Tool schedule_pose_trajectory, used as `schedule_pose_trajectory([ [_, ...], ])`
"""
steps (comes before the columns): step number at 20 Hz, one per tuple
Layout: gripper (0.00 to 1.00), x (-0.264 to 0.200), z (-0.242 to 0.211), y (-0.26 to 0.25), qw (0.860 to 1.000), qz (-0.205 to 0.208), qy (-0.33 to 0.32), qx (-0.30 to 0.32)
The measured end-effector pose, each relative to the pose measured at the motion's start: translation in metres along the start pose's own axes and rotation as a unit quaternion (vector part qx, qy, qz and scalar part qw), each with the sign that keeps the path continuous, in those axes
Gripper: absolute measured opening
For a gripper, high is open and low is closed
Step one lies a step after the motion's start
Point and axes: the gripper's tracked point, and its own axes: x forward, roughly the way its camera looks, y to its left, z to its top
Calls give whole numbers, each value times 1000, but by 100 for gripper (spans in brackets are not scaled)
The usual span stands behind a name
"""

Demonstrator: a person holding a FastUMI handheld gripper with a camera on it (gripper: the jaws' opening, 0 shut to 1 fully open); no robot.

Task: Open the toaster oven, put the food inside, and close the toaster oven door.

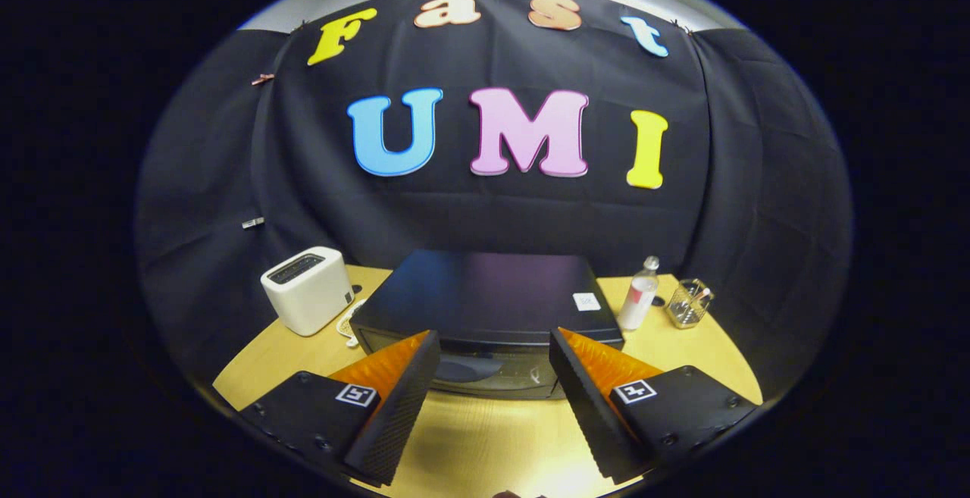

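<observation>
A black toaster oven [485, 293] stands on the wooden table [485, 437], just ahead of my fingers. Its glass door [485, 373] is shut and faces me, seen from above between the two fingertips. My gripper [494, 346] is open, held above the table in front of the oven, with nothing between its black, orange-backed fingers [402, 399]. A pale plate with something on it [350, 324] peeks out at the oven's left side, mostly hidden behind the oven and the left finger.
A white slot toaster [307, 289] sits left of the oven. On the oven's right stand a clear bottle with a pink label [638, 295] and a small wire basket [688, 303]. Bare wood lies between my fingers and the oven.
</observation>
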Motion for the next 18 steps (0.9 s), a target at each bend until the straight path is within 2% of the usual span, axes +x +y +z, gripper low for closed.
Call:
schedule_pose_trajectory([
  [3,96,-30,18,-16,1000,-5,-28,2],
  [9,97,-64,40,-36,996,-20,-67,53],
  [18,98,-67,63,-38,994,-25,-94,52],
])
